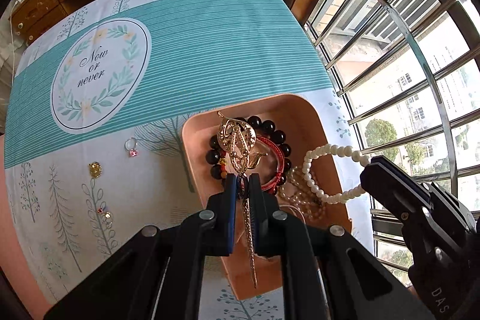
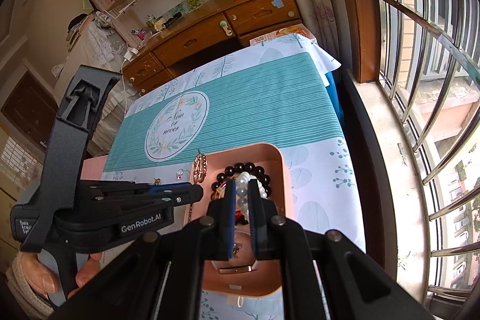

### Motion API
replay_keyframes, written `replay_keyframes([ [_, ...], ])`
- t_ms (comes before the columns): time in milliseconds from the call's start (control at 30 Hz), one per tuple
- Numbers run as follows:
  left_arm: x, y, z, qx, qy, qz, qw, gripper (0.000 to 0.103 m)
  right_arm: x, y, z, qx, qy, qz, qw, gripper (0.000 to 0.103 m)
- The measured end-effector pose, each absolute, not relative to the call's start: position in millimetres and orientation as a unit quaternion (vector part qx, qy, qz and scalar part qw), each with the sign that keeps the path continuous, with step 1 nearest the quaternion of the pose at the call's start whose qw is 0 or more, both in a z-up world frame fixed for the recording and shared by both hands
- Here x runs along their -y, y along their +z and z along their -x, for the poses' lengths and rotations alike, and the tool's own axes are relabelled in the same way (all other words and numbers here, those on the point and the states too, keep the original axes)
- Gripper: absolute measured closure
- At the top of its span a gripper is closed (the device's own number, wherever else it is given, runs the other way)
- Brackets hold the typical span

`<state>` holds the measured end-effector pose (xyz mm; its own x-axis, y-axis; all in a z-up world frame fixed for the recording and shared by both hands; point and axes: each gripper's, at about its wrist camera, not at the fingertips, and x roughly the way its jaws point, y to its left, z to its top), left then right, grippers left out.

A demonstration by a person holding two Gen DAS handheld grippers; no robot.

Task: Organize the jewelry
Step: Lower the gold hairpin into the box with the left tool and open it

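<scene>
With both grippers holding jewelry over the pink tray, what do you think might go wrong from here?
1. The gold hairpin in the left gripper hangs over the black bead bracelet; its ornate head may snag.
2. The pearl necklace held by the right gripper trails into the tray and might drag other beads out.

Bright daylight pours in through the barred window on the right, blowing out the view outside. The counter is evenly lit with soft shadows. Strong fisheye bending and dark vignetting mark the corners; focus stays sharp.
</scene>
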<state>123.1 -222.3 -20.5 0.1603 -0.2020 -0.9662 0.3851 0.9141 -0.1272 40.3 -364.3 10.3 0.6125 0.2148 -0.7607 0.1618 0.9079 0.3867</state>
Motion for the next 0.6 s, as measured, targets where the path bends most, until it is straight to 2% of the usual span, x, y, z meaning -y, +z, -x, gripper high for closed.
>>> replay_keyframes([
  [333, 229, -48, -123, -0.633, -0.169, -0.084, 0.751, 0.096, 365, -14, -36, -0.472, 0.033, -0.236, 0.849, 0.095],
  [400, 231, -46, -121, -0.631, -0.166, -0.091, 0.753, 0.083, 362, -14, -35, -0.472, 0.034, -0.23, 0.85, 0.095],
  [433, 230, -44, -120, -0.626, -0.161, -0.094, 0.757, 0.068, 361, -14, -35, -0.472, 0.033, -0.225, 0.852, 0.095],
  [467, 231, -42, -118, -0.622, -0.165, -0.089, 0.76, 0.063, 359, -14, -34, -0.472, 0.032, -0.219, 0.853, 0.094],
  [600, 226, -31, -111, -0.609, -0.171, -0.094, 0.769, 0.055, 355, -15, -34, -0.474, 0.036, -0.218, 0.852, 0.094],
])
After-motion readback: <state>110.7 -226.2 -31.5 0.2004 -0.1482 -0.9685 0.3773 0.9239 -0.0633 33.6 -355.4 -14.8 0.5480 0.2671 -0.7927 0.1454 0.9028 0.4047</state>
